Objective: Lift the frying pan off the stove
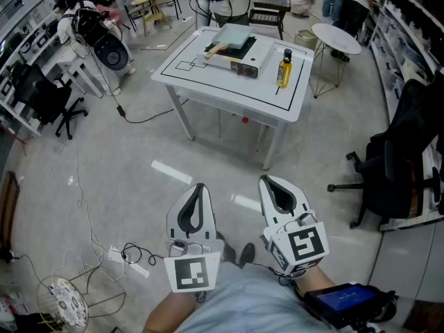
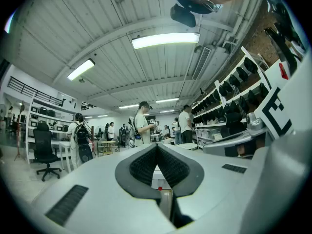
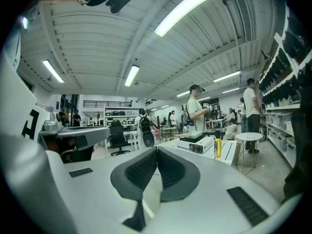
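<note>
Nearest: left gripper (image 1: 200, 186) and right gripper (image 1: 268, 180), held side by side, tips pointing forward, marker cubes at the rear. Left gripper's jaws pressed together, ribbed pads meeting at the tip, nothing between. Right gripper's jaws likewise closed and empty.

Well ahead of both tips, across a stretch of floor: white table (image 1: 208, 82). On it, portable stove (image 1: 248, 62), with frying pan (image 1: 232, 36) resting on top, well apart from either gripper, pale handle jutting toward the left gripper's side. Just beside the stove, on the right gripper's side: yellow bottle (image 1: 283, 69), upright.

Beyond the table, toward the right gripper's side: round side table (image 1: 336, 39). Out to the right gripper's outer flank: black office chair (image 1: 399, 158). On the floor beside the left gripper: loose cables (image 1: 132, 255).
</note>
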{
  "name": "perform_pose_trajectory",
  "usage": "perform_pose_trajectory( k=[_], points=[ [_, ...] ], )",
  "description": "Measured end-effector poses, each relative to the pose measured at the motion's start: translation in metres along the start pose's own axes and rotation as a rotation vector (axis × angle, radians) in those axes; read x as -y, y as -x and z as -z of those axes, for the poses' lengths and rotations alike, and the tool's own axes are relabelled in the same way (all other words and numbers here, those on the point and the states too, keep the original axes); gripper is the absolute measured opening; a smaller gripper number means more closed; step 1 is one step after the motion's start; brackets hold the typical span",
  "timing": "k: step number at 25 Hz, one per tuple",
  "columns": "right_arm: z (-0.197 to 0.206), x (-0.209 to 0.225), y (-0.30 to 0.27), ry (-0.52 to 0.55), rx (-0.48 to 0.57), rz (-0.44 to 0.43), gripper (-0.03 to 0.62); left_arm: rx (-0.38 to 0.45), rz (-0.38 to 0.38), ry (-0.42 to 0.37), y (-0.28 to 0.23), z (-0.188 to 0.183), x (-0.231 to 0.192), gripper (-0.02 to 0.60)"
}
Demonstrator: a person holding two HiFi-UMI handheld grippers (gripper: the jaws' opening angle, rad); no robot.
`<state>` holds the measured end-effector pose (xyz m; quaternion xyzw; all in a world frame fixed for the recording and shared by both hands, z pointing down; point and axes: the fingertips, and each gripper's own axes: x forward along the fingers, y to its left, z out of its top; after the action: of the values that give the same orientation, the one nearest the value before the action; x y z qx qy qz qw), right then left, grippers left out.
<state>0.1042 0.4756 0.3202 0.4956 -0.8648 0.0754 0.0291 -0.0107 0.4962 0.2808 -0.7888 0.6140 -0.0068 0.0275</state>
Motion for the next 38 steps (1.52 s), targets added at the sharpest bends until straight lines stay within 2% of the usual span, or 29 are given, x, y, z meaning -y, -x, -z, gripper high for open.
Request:
perform_pose_trajectory(
  k=[8, 14, 21, 25, 31, 38],
  points=[
    [0.005, 0.006, 0.0, 0.003, -0.009, 0.002, 0.048, -0.006, 0.006, 0.005, -0.004, 0.005, 0.005, 0.018],
    [0.005, 0.02, 0.001, -0.038, 0.01, 0.015, 0.049, -0.016, 0.009, 0.017, -0.008, 0.01, 0.009, 0.018],
    [0.015, 0.03, -0.024, -0.048, -0.029, 0.022, 0.049, -0.039, 0.003, 0.032, -0.028, 0.02, -0.004, 0.018],
    [0.028, 0.042, -0.061, -0.053, -0.064, 0.027, 0.049, -0.081, -0.003, 0.052, -0.058, 0.043, -0.025, 0.018],
    [0.035, 0.056, -0.141, -0.073, -0.107, 0.013, 0.049, -0.127, 0.006, 0.082, -0.129, 0.068, -0.067, 0.018],
    [0.017, 0.071, -0.243, -0.059, -0.106, 0.006, 0.049, -0.099, -0.003, 0.076, -0.217, 0.064, -0.132, 0.018]
  ],
)
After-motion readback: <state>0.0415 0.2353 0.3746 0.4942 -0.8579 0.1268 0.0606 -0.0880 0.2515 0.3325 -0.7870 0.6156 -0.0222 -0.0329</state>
